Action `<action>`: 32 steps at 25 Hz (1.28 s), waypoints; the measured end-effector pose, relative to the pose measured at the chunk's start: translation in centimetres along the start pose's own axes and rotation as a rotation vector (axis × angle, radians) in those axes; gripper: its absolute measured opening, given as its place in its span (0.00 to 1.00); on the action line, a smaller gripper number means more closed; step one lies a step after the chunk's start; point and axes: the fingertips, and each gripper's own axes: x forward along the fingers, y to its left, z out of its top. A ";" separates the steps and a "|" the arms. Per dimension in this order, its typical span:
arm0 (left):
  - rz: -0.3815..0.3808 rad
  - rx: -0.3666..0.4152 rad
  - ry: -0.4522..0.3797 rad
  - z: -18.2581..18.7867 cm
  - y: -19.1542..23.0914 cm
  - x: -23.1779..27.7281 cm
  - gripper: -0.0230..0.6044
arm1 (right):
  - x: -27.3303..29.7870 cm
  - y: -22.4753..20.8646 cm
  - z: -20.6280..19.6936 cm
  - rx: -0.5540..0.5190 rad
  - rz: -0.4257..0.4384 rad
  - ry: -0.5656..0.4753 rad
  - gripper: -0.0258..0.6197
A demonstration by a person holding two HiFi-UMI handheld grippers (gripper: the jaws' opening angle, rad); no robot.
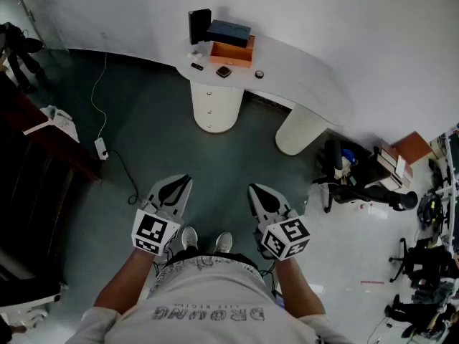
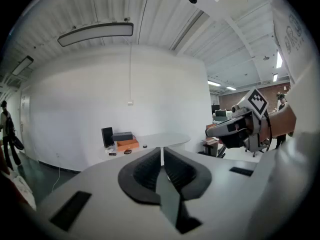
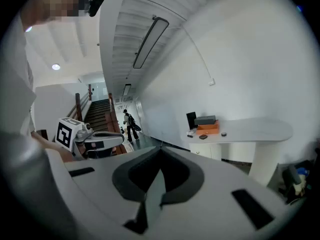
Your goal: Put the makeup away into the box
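Right hand-held gripper [image 3: 160, 146] closed, shoes [image 1: 189, 237] only in head view

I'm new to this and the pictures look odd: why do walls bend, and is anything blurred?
Left gripper view: the wide lens bows the long ceiling lamp and blackens corners. Right gripper view: same bending, plus a mosaic patch top left. Head view: the open orange box on the white curved table is sharp.
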 end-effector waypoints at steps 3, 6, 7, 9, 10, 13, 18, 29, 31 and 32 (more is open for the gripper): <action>0.001 -0.001 -0.001 0.1 0.3 0.3 0.09 | 0.3 -0.2 0.1 -0.001 -0.002 -0.001 0.05; -0.001 0.000 -0.005 0.4 0.4 0.2 0.09 | 0.3 0.0 0.3 -0.003 -0.002 -0.002 0.05; -0.002 0.000 -0.007 0.4 0.4 0.1 0.09 | 0.3 0.1 0.3 -0.004 -0.003 -0.001 0.05; -0.004 0.000 -0.006 0.4 0.4 0.1 0.09 | 0.5 0.2 0.3 -0.009 -0.008 0.005 0.05; -0.004 0.000 -0.005 0.4 0.5 0.1 0.09 | 0.6 0.1 0.3 -0.011 -0.012 0.007 0.05; -0.006 0.005 -0.005 0.2 0.7 0.3 0.09 | 0.9 0.1 0.3 -0.007 -0.014 0.009 0.05; -0.009 0.001 -0.005 0.1 0.8 0.5 0.09 | 1.1 -0.1 0.1 -0.005 -0.016 0.010 0.05; -0.016 0.007 -0.002 0.2 1.1 1.0 0.09 | 1.6 -0.4 0.3 0.006 -0.018 0.015 0.05; -0.016 0.012 -0.007 0.4 1.1 1.0 0.09 | 1.7 -0.4 0.3 0.006 -0.020 0.015 0.05; -0.018 0.013 -0.008 0.3 1.1 1.0 0.09 | 1.8 -0.4 0.3 0.005 -0.020 0.015 0.05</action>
